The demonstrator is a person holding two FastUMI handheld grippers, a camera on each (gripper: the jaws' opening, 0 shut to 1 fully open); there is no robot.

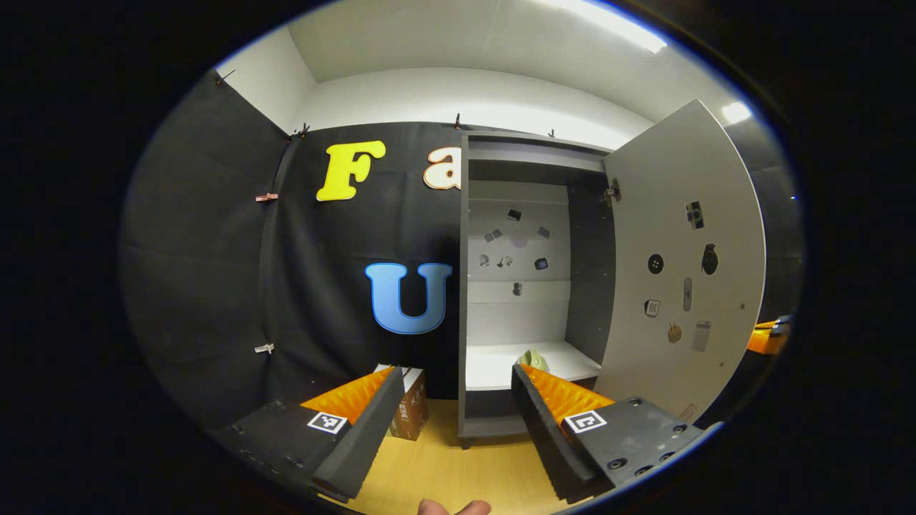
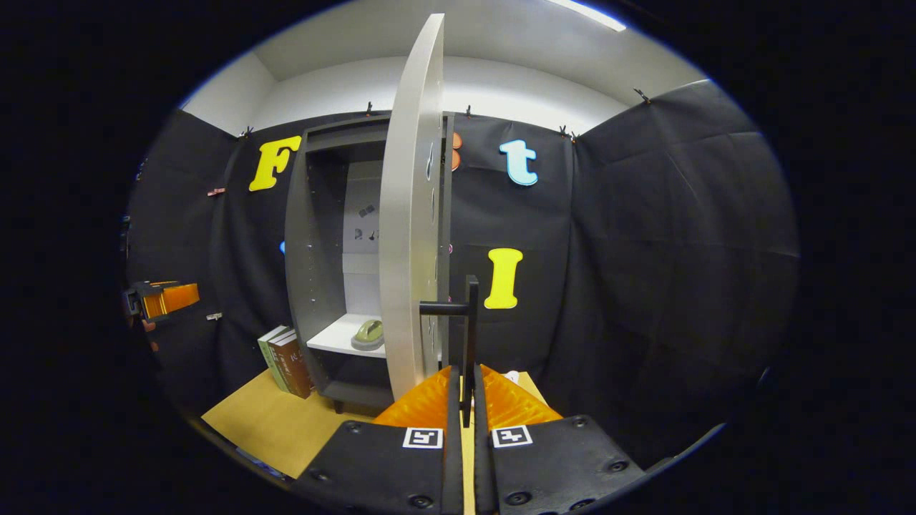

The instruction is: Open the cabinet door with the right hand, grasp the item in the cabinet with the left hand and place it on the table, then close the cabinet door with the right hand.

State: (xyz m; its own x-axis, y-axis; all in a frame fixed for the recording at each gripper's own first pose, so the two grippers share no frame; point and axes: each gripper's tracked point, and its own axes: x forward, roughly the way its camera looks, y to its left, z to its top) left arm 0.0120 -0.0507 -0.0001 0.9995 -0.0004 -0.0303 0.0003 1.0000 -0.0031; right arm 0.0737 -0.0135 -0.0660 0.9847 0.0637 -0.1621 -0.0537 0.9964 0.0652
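The grey cabinet (image 1: 464, 286) stands open on the wooden table (image 1: 444, 472). Its pale door (image 1: 683, 265) is swung out to the right. A small greenish item (image 1: 533, 360) lies on the white shelf inside, also seen as the greenish item (image 2: 368, 333) in the right gripper view. My left gripper (image 1: 454, 383) is open in front of the cabinet, a short way from the shelf, with nothing between its fingers. My right gripper (image 2: 464, 390) is shut on the door's black bar handle (image 2: 469, 336), with the door (image 2: 411, 214) seen edge-on. The left gripper (image 2: 161, 299) appears at the far left of the right gripper view.
Brown books (image 1: 409, 411) stand on the table just left of the cabinet, seen also as books (image 2: 286, 361) in the right gripper view. Black cloth walls surround the booth. Small stickers dot the cabinet's back panel (image 1: 519, 243) and the door's inner face. A fingertip (image 1: 451, 508) shows at the bottom edge.
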